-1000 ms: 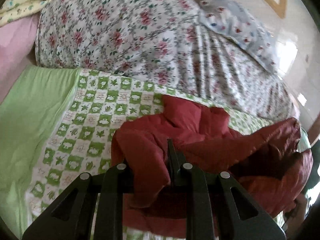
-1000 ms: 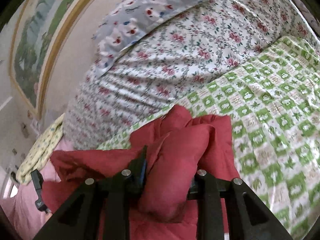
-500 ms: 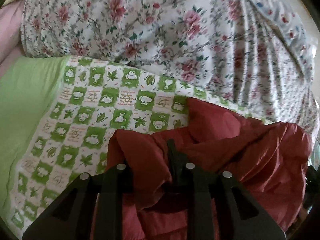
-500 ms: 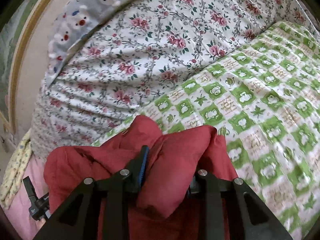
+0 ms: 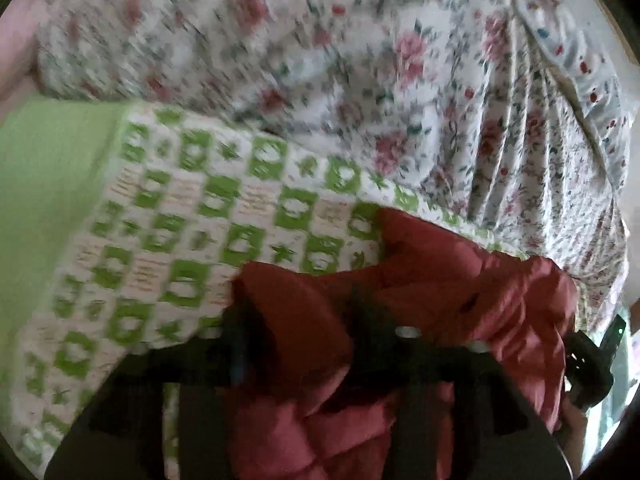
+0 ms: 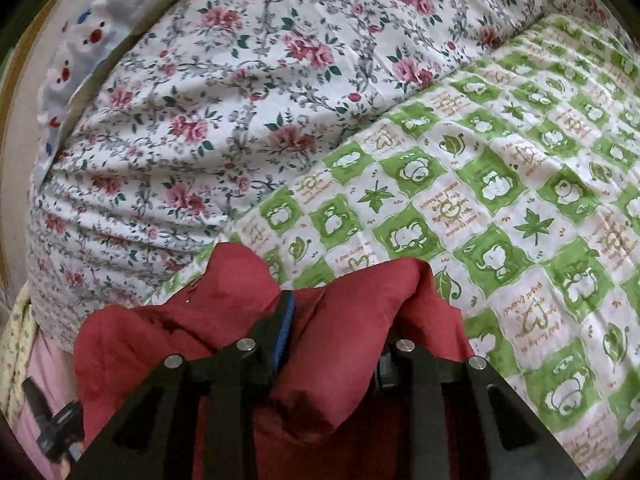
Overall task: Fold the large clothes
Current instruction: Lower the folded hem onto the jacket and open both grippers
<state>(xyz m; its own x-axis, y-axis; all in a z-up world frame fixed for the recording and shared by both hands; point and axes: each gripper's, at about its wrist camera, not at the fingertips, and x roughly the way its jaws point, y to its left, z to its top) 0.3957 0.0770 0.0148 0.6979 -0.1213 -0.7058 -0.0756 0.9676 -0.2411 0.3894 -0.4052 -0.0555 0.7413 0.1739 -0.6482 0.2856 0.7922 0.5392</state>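
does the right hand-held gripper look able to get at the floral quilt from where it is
Probably not as things stand. The right hand-held gripper is shut on a fold of the red jacket, so its jaws are full. The floral quilt lies bare ahead across the green blanket; it would have to let go first.

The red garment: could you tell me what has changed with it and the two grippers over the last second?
Both grippers carried the red garment forward over the green checked bedspread, toward the floral quilt. The left gripper and right gripper stayed clamped on it; nothing was released.
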